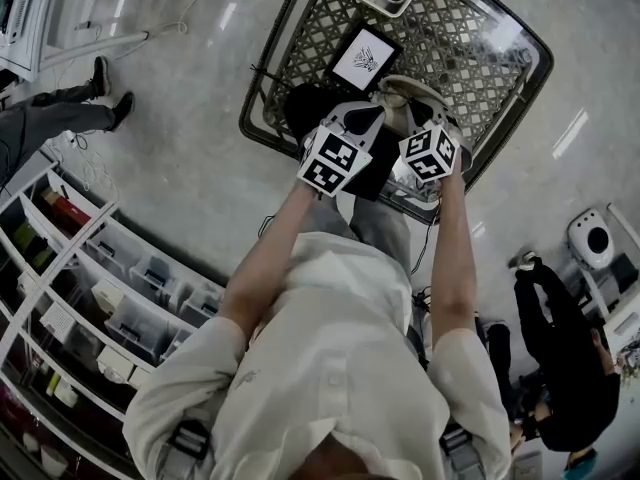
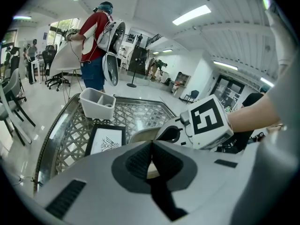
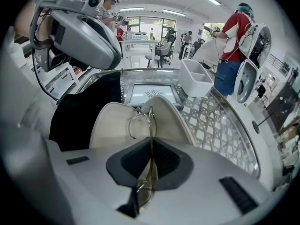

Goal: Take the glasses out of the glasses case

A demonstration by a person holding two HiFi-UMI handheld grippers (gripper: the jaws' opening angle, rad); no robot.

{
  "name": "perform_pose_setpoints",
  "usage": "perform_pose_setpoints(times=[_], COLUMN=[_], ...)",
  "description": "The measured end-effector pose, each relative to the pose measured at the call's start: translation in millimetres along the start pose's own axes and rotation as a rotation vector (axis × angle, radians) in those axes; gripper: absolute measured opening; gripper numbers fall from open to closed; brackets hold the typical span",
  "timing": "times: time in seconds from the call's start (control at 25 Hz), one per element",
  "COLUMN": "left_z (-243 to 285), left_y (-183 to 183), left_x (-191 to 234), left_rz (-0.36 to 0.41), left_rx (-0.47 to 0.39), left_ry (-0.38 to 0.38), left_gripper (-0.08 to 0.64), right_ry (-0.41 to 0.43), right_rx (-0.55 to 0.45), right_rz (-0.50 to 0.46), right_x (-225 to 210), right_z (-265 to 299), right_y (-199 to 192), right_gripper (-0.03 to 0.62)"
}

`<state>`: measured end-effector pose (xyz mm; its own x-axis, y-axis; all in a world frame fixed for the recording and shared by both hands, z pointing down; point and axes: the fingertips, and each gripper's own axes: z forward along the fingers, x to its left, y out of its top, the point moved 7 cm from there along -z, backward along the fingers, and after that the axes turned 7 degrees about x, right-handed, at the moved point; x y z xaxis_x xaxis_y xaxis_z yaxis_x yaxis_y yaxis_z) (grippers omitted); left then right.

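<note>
Currently the right gripper (image 3: pixel 151 149) is clamping the glasses (image 3: pixel 149 121) between its closed jaws. The wire frame is running edge-on up through the pads at lower centre of the right gripper view, with one lens ring projecting above them. The open glasses case (image 3: pixel 112 125) is lying just beyond the jaws on the lattice table (image 3: pixel 220 121). The left gripper (image 2: pixel 151 149) is holding its jaws pressed together, gripping nothing.

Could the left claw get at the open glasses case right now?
Probably yes: the glasses case lies open just beyond the left gripper, with nothing between them; the right gripper, clamping the glasses, is off to one side.
</note>
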<state>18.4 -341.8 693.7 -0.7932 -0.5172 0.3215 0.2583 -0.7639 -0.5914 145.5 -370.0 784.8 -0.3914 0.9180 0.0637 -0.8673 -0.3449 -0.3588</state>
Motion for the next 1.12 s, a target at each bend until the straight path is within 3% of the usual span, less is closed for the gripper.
perform_pose_setpoints(times=[0.6, 1.12], left_z=[-15.6, -32.5], left_y=[9.8, 34.5], left_x=[-2.5, -5.2], left_rz=[0.032, 0.123], left_rx=[-0.013, -0.050], left_ry=[-0.007, -0.036], left_gripper=[0.014, 0.014], right_ry=[-0.023, -0.139], right_rx=[-0.022, -0.089], right_rz=[0.005, 0.109], right_x=[8.4, 2.9], right_z=[-26.0, -73.7], right_y=[9.9, 19.2], right_gripper=[0.018, 0.018])
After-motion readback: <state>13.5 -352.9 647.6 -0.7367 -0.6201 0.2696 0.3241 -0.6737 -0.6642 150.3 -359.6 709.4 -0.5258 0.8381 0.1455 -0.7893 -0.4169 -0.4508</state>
